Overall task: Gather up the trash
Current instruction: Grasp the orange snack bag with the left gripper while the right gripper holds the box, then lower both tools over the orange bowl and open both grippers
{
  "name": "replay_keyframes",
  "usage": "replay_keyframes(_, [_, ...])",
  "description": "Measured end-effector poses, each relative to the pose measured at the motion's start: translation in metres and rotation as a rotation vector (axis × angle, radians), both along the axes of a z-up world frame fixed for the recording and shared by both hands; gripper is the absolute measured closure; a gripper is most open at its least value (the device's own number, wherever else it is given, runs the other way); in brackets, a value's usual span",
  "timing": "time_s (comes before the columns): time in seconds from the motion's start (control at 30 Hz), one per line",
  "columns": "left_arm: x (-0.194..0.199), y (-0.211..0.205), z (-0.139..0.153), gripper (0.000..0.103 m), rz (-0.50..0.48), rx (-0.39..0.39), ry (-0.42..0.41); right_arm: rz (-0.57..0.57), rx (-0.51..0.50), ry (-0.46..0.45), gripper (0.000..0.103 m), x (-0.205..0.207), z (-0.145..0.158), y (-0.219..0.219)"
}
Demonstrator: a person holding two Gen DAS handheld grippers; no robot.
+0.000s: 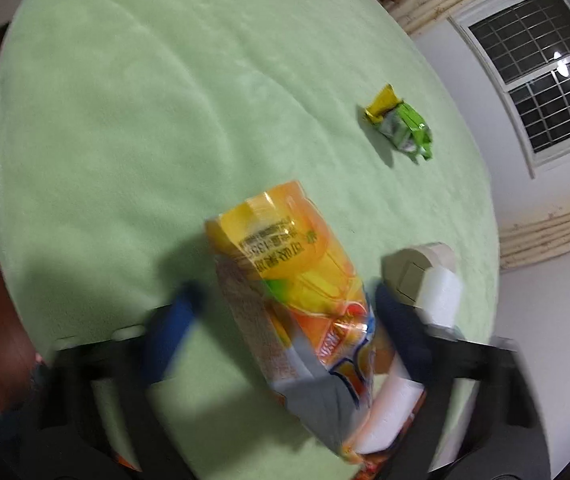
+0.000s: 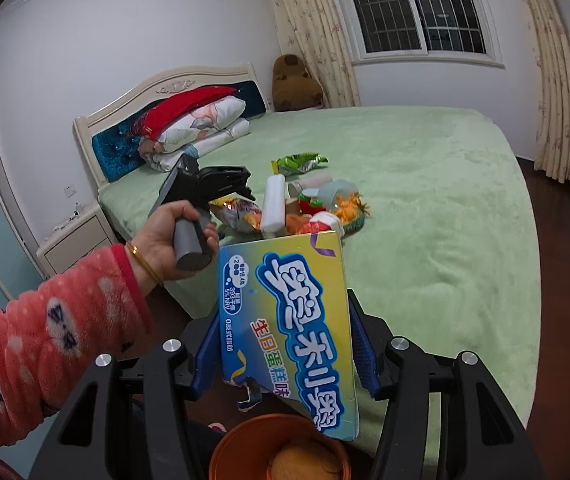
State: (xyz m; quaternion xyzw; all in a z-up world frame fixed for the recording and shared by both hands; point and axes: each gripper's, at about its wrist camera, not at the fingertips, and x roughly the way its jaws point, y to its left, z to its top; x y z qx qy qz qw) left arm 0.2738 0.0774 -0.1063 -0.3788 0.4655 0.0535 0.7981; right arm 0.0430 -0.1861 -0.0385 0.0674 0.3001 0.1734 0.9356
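In the left wrist view my left gripper (image 1: 285,304) stands open over the green bed, its blue fingers either side of an orange and yellow snack bag (image 1: 285,284) without touching it. A crumpled green and yellow wrapper (image 1: 403,122) lies farther off on the blanket. In the right wrist view my right gripper (image 2: 285,344) is shut on a blue and yellow biscuit box (image 2: 285,320) and holds it above an orange bin (image 2: 277,452). The left gripper (image 2: 241,184) also shows there, over a pile of wrappers (image 2: 241,212) and a white bottle (image 2: 274,208).
A cardboard roll and white tube (image 1: 433,280) lie right of the orange bag. A plastic cup and orange scraps (image 2: 341,200) sit in the pile. The bed's headboard with pillows (image 2: 189,124), a nightstand (image 2: 73,240) and a brown plush toy (image 2: 295,84) stand behind.
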Motion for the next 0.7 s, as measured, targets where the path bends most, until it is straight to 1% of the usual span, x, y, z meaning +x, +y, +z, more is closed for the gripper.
replay_keyframes(0.13, [-0.004,0.005,0.010,0.044,-0.018,-0.008,-0.033,-0.011,0.019,0.021,0.049,0.002,-0.009,0.001])
replay_keyframes(0.2, [-0.009,0.008,0.020,0.046,-0.041,-0.015,-0.057,-0.009,0.021,0.028,0.049,0.001,-0.014,0.001])
replay_keyframes(0.27, [-0.017,0.009,0.034,0.046,-0.071,-0.004,-0.090,-0.016,0.018,0.036,0.049,0.001,-0.019,0.005])
replay_keyframes(0.33, [-0.031,0.006,0.055,0.046,-0.115,0.040,-0.126,-0.014,0.027,0.047,0.049,0.000,-0.023,0.007])
replay_keyframes(0.4, [-0.045,0.002,0.071,0.046,-0.150,0.092,-0.152,-0.015,0.029,0.051,0.049,-0.001,-0.025,0.009])
replay_keyframes(0.43, [-0.050,0.000,0.077,0.046,-0.166,0.105,-0.169,-0.015,0.028,0.051,0.049,-0.002,-0.025,0.010])
replay_keyframes(0.5, [-0.075,-0.002,0.094,0.046,-0.207,0.167,-0.215,-0.015,0.028,0.044,0.049,-0.006,-0.022,0.012])
replay_keyframes(0.53, [-0.082,-0.004,0.099,0.046,-0.222,0.188,-0.230,-0.015,0.025,0.037,0.049,-0.009,-0.021,0.014])
replay_keyframes(0.6, [-0.109,-0.008,0.108,0.046,-0.271,0.243,-0.265,-0.016,0.017,0.027,0.049,-0.012,-0.019,0.014])
replay_keyframes(0.7, [-0.147,-0.017,0.106,0.046,-0.347,0.306,-0.284,-0.016,0.007,0.020,0.048,-0.022,-0.018,0.013])
